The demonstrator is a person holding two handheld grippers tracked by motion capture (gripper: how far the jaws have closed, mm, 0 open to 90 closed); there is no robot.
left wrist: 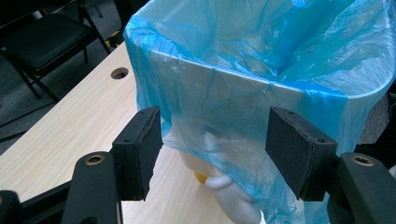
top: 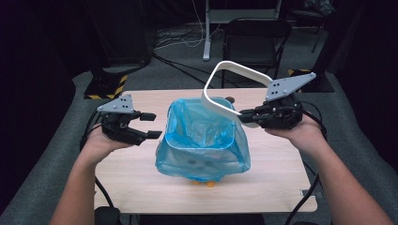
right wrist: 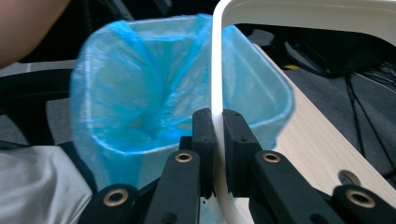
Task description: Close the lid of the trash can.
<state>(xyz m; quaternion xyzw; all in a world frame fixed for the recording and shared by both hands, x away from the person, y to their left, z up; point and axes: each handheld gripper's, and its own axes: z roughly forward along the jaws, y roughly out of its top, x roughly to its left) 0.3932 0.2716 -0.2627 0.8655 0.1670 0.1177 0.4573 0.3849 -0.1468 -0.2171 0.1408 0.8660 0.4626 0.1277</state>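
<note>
Right gripper pinching white rigid plastic rim ring at its near edge, held tilted above bin, clear of it. Left gripper spread, empty, just beside small white bin lined with thin blue plastic bag at table centre. Ring: light, stiff, smooth, likely slippery; edge grip sensible. Bag: soft, flimsy, tears easily. Pale wood-grain tabletop, cable hole. Beyond: dark room, grey floor, black folding chair, loose cables.
</note>
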